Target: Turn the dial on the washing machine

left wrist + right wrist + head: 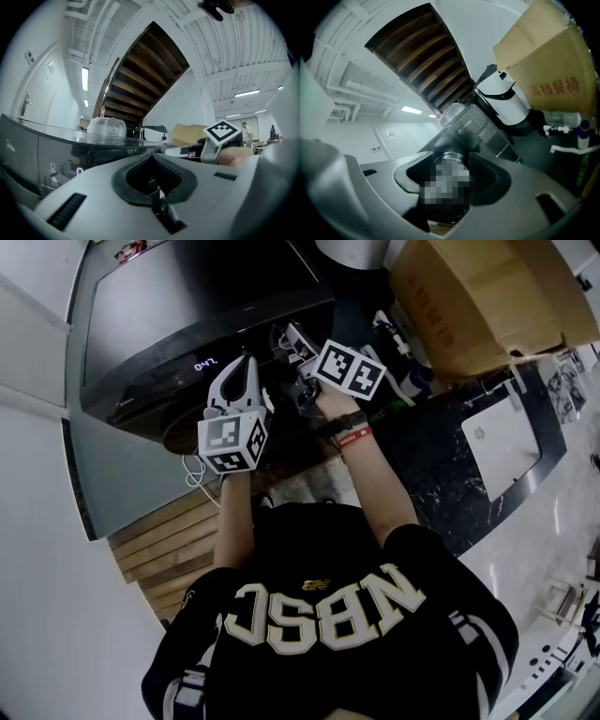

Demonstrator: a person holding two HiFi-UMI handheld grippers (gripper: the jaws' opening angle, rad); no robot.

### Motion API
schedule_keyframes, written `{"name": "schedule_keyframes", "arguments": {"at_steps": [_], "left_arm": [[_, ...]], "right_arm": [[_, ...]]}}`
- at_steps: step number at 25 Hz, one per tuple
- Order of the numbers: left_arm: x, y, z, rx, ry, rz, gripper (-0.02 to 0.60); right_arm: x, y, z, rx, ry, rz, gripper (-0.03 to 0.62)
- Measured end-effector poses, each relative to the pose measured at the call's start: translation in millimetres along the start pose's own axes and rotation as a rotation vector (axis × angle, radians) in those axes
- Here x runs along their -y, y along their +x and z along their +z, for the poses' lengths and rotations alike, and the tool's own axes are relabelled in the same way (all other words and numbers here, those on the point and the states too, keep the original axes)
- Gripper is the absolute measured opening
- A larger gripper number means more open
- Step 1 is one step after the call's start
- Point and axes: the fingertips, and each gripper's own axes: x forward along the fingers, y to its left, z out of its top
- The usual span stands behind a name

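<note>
The black washing machine (187, 306) fills the head view's upper left, with a lit display (205, 363) on its front panel. My right gripper (292, 341) reaches to that panel; its marker cube (222, 133) also shows in the left gripper view. In the right gripper view the jaws of my right gripper (450, 180) are shut round the silver dial (451, 160), partly under a mosaic patch. My left gripper (242, 369) hovers just left of it, pointing at the panel. Its jaws (157, 201) are shut with nothing between them.
A large cardboard box (478, 296) stands right of the machine, with a white appliance (506, 101) beside it. A white laptop (502, 442) lies on the dark marble surface (441, 465). Wooden steps (159, 540) run lower left. A plastic-wrapped object (107, 127) sits on the machine's top.
</note>
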Motion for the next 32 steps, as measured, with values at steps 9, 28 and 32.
{"name": "schedule_keyframes", "arguments": {"at_steps": [9,28,32], "left_arm": [[2,-2,-6,-0.020,-0.005,-0.007,0.014],[8,-6,-16,-0.051,-0.007,-0.025,0.014],[10,-7,-17,-0.055,-0.005,-0.026,0.014]], "right_arm": [[1,0,1,0.003,0.024,0.004,0.236],[22,0,-5,0.072,0.544,0.092,0.236],[21,0,-4,0.068,0.509,0.094,0.236]]}}
